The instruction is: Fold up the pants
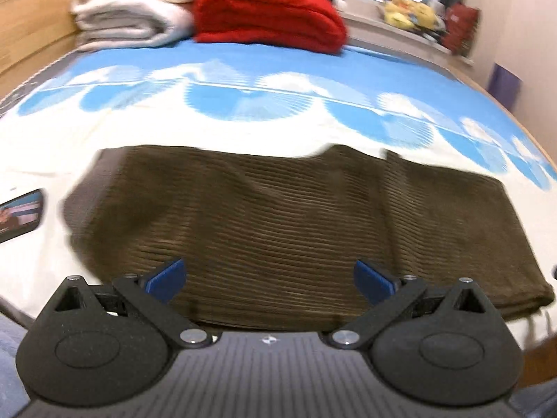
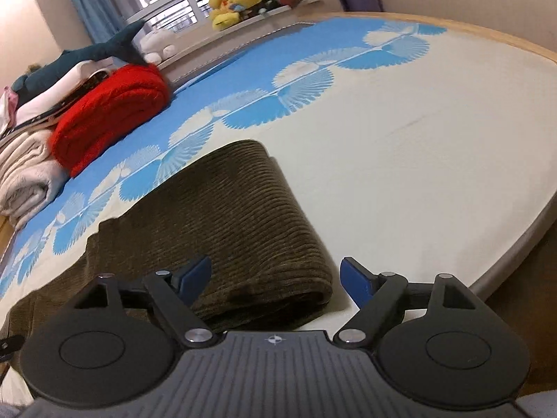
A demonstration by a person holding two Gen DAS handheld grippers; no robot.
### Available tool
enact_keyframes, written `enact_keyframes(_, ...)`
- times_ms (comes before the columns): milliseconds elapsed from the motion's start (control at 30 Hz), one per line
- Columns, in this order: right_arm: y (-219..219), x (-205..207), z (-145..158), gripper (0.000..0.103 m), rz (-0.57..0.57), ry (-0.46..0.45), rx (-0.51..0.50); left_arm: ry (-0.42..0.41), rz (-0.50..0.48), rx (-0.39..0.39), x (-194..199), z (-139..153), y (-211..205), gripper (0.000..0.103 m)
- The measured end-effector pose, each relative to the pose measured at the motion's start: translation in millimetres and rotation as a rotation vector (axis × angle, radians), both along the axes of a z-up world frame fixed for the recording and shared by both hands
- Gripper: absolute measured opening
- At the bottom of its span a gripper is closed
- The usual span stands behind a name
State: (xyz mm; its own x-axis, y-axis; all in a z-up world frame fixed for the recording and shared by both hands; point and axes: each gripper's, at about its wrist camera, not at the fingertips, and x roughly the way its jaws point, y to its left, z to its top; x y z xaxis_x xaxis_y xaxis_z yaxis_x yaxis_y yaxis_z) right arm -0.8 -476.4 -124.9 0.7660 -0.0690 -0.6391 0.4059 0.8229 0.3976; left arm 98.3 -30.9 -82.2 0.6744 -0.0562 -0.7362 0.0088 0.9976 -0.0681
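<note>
While angled down over folded pants (image 1: 278, 216), left gripper (image 1: 268, 280) and right gripper (image 2: 275, 280) gape (nothing held).

The left wrist view is smeared by motion: the pants (image 1: 278, 230) lose their far edge against the bed (image 1: 243, 129), and the towels (image 1: 132, 10) and red blanket (image 1: 268, 17) beyond the pants are soft. A screen (image 1: 21, 214) left of the pants is cut by the frame. In the right wrist view, the pants (image 2: 226, 223) run under the right gripper (image 2: 275, 278).
</note>
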Motion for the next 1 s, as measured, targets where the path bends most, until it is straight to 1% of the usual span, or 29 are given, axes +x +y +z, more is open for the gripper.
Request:
enact_keyframes(100, -0.6, 2.9, -0.9, 0.084, -0.037, 0.002, 0.007, 0.011, 0.074, -0.007, 2.3, -3.4, 27.9, 0.103)
enact_keyframes(167, 0.5, 7.0, -3.2, 0.084, -0.054, 0.014, 0.019, 0.016, 0.096, -0.012, 6.6, -2.8, 43.2, 0.103)
enact_keyframes(333, 3.3, 15.6, -11.0, 0.084, -0.085, 0.045, 0.074, -0.011, 0.151, 0.009, 16.1, -0.5, 72.8, 0.103)
enact_keyframes(400, 5.2, 20.8, -13.7, 0.088, -0.092, 0.060, 0.100, -0.004, 0.171, 0.001, 18.3, -4.1, 85.2, 0.103)
enact_keyframes(533, 15.0, 29.0, -14.3, 0.093, -0.108, 0.083, 0.061, 0.011, 0.226, -0.021, 26.4, -14.4, 110.7, 0.103)
enact_keyframes(600, 17.9, 33.3, -15.7, 0.093, -0.114, 0.099, 0.043, 0.015, 0.246, -0.024, 28.7, -18.9, 120.5, 0.103)
enact_keyframes(700, 18.3, 39.6, -21.3, 0.093, -0.121, 0.138, 0.051, 0.016, 0.266, -0.044, 32.2, -20.2, 130.7, 0.103)
enact_keyframes(800, 14.7, 44.1, -30.9, 0.092, -0.134, 0.178, 0.109, 0.012, 0.276, -0.062, 37.8, -21.7, 135.1, 0.103)
enact_keyframes(833, 14.4, 44.5, -32.5, 0.093, -0.139, 0.178, 0.115, 0.016, 0.278, -0.063, 38.7, -22.4, 135.9, 0.103)
enact_keyframes(1000, 19.8, 47.3, -33.4, 0.094, -0.134, 0.180, 0.085, 0.077, 0.284, -0.100, 43.6, -30.6, 139.7, 0.103)
